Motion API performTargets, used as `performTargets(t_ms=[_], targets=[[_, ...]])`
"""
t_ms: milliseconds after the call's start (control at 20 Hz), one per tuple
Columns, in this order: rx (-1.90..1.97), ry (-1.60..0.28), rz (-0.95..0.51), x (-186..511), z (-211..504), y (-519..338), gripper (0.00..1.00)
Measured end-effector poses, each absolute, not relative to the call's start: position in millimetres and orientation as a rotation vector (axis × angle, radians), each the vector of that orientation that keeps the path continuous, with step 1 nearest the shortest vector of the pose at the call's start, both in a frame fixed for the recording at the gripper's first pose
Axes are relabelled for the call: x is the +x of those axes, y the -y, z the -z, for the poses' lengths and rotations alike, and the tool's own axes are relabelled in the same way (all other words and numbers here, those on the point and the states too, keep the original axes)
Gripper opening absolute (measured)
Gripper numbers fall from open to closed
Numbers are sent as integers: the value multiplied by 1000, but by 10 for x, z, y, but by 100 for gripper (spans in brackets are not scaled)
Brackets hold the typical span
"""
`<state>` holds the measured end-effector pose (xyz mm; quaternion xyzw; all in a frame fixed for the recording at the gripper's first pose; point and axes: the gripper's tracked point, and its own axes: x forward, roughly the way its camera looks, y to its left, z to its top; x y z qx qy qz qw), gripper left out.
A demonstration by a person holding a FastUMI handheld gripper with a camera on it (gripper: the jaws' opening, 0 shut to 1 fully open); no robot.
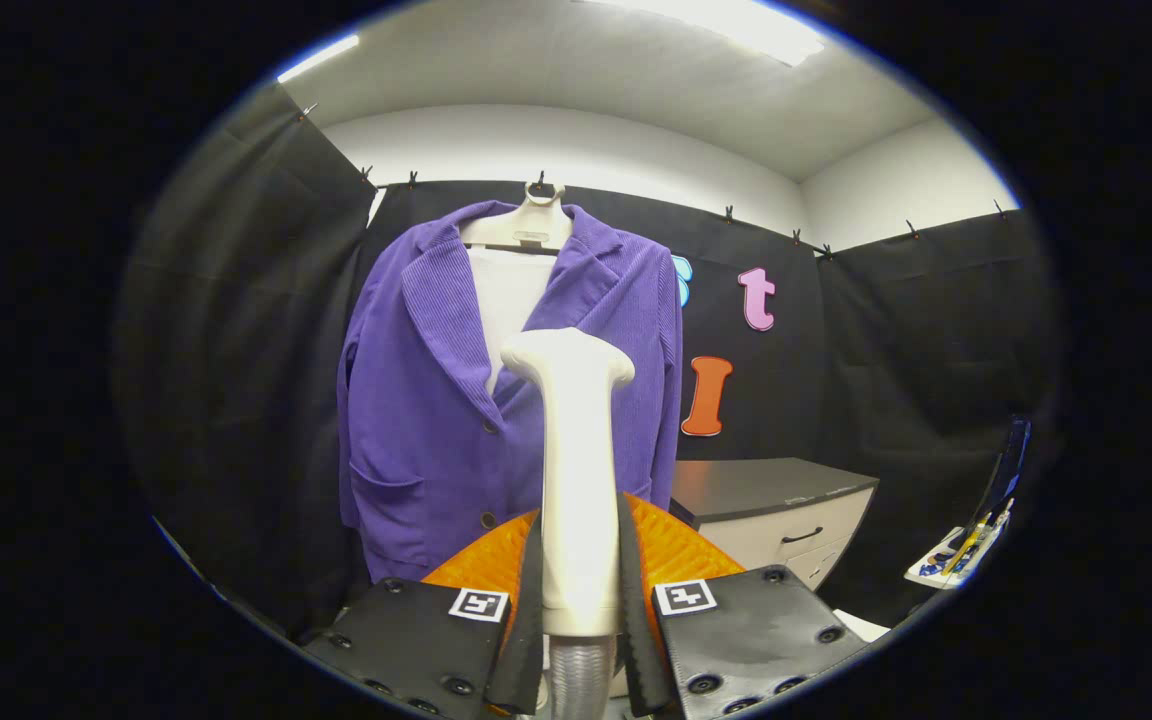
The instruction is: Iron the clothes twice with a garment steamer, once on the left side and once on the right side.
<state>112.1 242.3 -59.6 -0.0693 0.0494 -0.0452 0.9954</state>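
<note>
A pale hanger (528, 225), hooked at the top of the black cloth wall, carries the purple jacket (416, 400). Just right of the jacket stands a pale drawer cabinet with a dark surface (756, 485). The gripper (581, 520) clamps the steamer (576, 450) between both fingers.

The camera rides on the gripper (581, 585) and looks straight ahead along its two fingers (496, 590), which press on the steamer (576, 470) handle at 6 o'clock. It faces the purple jacket (436, 400) close ahead on the booth wall. A desk (776, 490) sits at 4 o'clock.
</note>
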Motion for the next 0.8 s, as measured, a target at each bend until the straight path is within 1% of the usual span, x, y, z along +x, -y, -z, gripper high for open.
performTargets(t_ms=[350,800], targets=[[-123,-15,-1,1330,255,-3095,40],[-133,7,-74,1655,315,-3773,40]])
